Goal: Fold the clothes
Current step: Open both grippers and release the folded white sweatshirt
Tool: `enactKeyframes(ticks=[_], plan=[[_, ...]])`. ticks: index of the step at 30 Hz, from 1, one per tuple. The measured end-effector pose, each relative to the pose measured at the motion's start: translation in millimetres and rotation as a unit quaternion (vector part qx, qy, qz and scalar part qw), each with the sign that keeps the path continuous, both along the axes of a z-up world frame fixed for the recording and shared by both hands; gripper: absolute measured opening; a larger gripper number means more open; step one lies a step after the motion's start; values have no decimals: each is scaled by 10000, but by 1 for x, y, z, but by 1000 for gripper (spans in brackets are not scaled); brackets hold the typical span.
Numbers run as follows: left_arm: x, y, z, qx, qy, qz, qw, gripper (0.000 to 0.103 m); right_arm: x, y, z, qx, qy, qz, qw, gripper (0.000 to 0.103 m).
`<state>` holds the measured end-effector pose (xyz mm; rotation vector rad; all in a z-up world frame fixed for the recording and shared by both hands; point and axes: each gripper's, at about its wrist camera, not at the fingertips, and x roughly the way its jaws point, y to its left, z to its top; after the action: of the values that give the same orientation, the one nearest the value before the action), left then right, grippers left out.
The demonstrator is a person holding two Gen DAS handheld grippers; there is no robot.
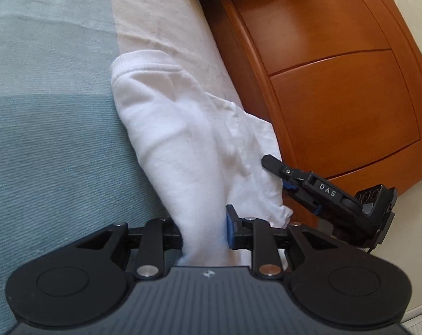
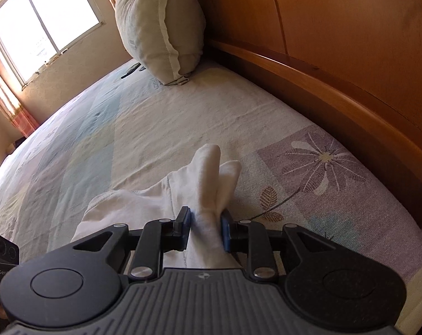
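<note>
Bedroom setup: patterned bedspread (image 2: 155, 128) under everything, wooden headboard (image 2: 336, 89) along one side. Nearest in the left wrist view, left gripper (image 1: 204, 233) has white cloth bunched between its jaws; right pad is against the fabric, left pad is hidden under it, so it reads as a pinch on the white garment (image 1: 188, 128), though I can't confirm how firm. Right wrist view is clearer: right gripper (image 2: 206, 231) has both blue pads pressed into a gathered ridge of the same garment, with two rounded folds poking up past the fingertips. Garment runs from both grippers out across the bed near the headboard edge, part lifted, part flat; ribbed hem shows at the far end in the left view. Right gripper also shows in the left view, low beside the cloth edge. My read: both ends are held for a fold or a carry-over; can't tell which fold stage this is. To do it well: keep both pinches level, hold the span taut enough to kill the bunching, move both hands together, lay edge onto edge, release only once the cloth is flat. Risk: thick bunches in the jaws leave a lumpy crease. Farther off: pillow (image 2: 160, 28) against the headboard, window (image 2: 43, 19) at the back.
</note>
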<state>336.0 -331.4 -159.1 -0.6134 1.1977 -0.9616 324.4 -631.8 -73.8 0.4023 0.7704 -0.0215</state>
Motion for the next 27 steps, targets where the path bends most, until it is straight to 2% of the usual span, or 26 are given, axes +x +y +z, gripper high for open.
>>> enactKeyframes(ticks=[1,3,5,9,12,15,19,21,23,25,27], plan=[[-4,8,5,49,-113,-34,9999,29,0,-4,-2,-18,17,-98,9999,35],[-11,26,19,194,-467,-47,9987,34,-5,-12,-3,-61,-6,-278,9996,35],[-22,44,33,455,-914,-48,9948,44,-23,-16,7,-136,-259,-340,9990,40],[-35,58,53,936,-1576,-133,9830,48,-49,7,20,-279,-664,179,9972,51],[-47,67,55,1250,-1869,-163,9743,55,-52,31,6,-673,-515,553,9949,56],[-60,84,51,1617,-2056,-60,9652,58,-52,37,-25,-1163,-53,601,9914,56],[-76,101,51,1715,-2166,151,9610,62,-65,57,-4,-1398,-168,513,9887,60],[-81,106,53,1661,-2198,224,9610,62,-68,80,10,-1540,-418,797,9840,67],[-87,113,58,1553,-2234,270,9619,65,-62,104,18,-1512,-574,1143,9802,70],[-92,121,65,1497,-2265,317,9619,67,-47,125,13,-1606,-601,1304,9765,72],[-94,128,68,1549,-2329,368,9594,67,-27,140,-2,-1716,-429,1313,9754,74]])
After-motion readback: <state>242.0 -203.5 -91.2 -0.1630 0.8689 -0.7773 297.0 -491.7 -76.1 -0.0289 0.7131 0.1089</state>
